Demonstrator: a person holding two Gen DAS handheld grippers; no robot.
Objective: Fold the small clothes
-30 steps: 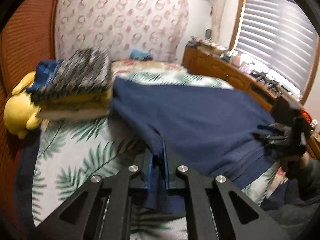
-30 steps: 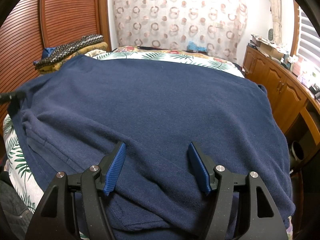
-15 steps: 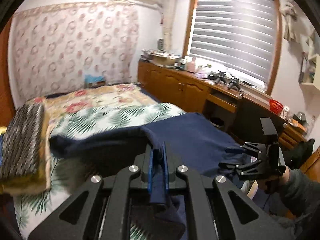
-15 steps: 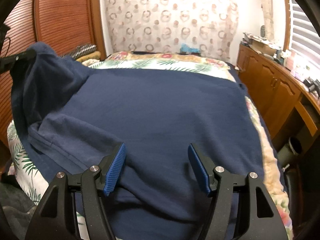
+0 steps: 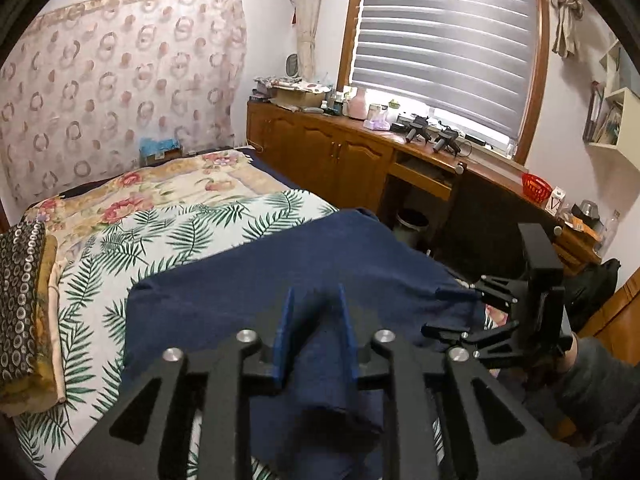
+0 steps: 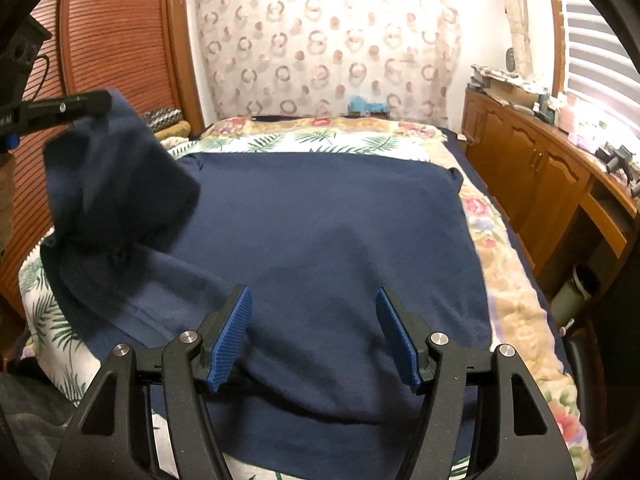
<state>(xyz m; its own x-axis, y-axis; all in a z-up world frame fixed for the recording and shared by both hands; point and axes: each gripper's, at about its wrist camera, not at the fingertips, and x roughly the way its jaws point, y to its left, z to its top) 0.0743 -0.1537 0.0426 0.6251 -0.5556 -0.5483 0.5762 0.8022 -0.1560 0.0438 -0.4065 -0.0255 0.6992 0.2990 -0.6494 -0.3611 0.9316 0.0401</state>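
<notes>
Left gripper of mine: pads parted somewhat, fold of navy shirt bunched between them, lifted at near left. Right gripper spread wide, empty, hovering over shirt's near edge. Shirt lies spread across leaf-print bedspread; folded stack far left.

Far wall: ring-patterned curtain. Right: wooden cabinets under bright slatted window blind. Left: brown louvered wardrobe doors.

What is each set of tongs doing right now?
Left tongs: partly open, navy shirt draped between the fingers.
Right tongs: open, empty, over the shirt.
</notes>
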